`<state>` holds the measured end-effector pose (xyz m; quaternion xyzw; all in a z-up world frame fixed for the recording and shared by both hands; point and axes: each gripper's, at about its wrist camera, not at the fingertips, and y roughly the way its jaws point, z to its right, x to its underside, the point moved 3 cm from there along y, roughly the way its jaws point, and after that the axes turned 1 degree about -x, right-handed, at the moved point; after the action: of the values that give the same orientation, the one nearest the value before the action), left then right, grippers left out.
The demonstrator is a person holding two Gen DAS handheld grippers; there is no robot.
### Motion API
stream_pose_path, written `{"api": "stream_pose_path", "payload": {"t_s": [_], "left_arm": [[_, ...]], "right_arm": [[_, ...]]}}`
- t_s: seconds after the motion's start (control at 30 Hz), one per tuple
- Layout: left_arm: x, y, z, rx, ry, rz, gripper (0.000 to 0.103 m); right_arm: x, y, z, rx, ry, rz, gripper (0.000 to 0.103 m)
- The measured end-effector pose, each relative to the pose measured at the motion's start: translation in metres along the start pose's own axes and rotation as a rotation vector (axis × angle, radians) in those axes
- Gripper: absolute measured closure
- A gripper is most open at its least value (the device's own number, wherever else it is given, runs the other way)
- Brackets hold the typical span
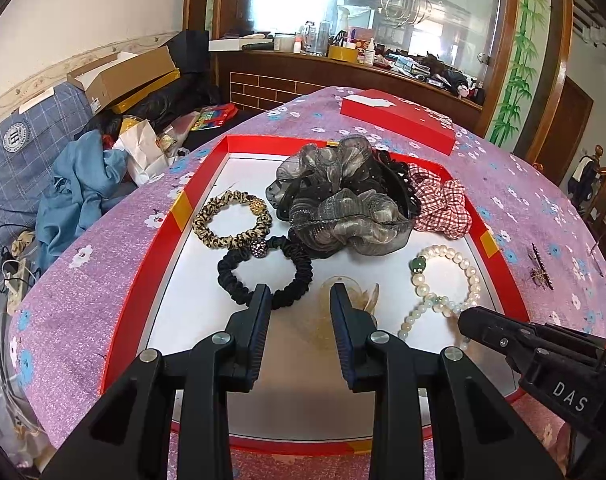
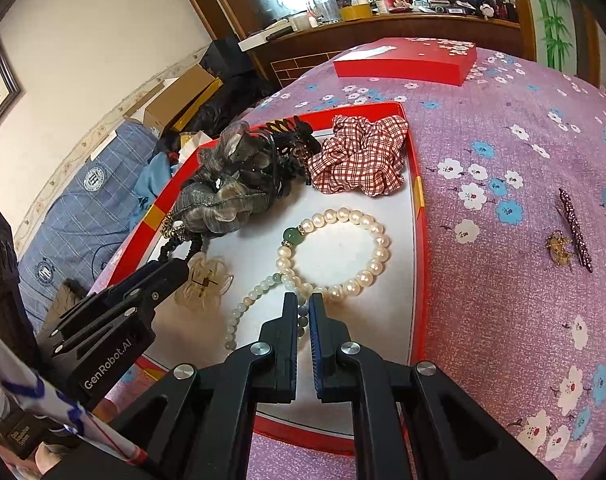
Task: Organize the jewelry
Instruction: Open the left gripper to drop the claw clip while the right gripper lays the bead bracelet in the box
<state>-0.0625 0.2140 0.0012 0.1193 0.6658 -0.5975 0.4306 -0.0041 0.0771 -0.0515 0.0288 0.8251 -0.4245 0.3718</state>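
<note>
Lying in the red tray [image 2: 419, 240], white pearl bracelet [image 2: 373, 256] carries 1 green bead; left gripper [image 1: 299, 294] spread, right gripper [image 2: 303, 304] nearly closed on a bead strand [image 2: 259, 292]

Red-walled tray [image 1: 151, 264], white floor. Purple cloth [image 2: 503, 184], white and blue flowers. Red-white check scrunchie [image 2: 363, 156]; grey sheer scrunchie [image 1: 343, 204]; leopard-print tie [image 1: 231, 220]; black tie [image 1: 263, 276]. White pearl bracelet [image 2: 367, 256], one green bead. Black grippers.

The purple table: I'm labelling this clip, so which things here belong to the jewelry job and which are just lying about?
Job:
red tray
pearl bracelet
black scrunchie
leopard scrunchie
grey scrunchie
plaid scrunchie
clear clip
hairpin
brooch
lid

Lying about:
cardboard box
blue cloth
shelf bottles
</note>
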Motion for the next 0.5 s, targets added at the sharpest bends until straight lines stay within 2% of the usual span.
{"api": "stream_pose_path", "payload": {"t_s": [0.5], "left_arm": [[0.0006, 0.0002, -0.0003, -0.027, 0.003, 0.001, 0.07]], "right_arm": [[0.0035, 0.0062, -0.0084, 0.006, -0.044, -0.025, 0.095]]}}
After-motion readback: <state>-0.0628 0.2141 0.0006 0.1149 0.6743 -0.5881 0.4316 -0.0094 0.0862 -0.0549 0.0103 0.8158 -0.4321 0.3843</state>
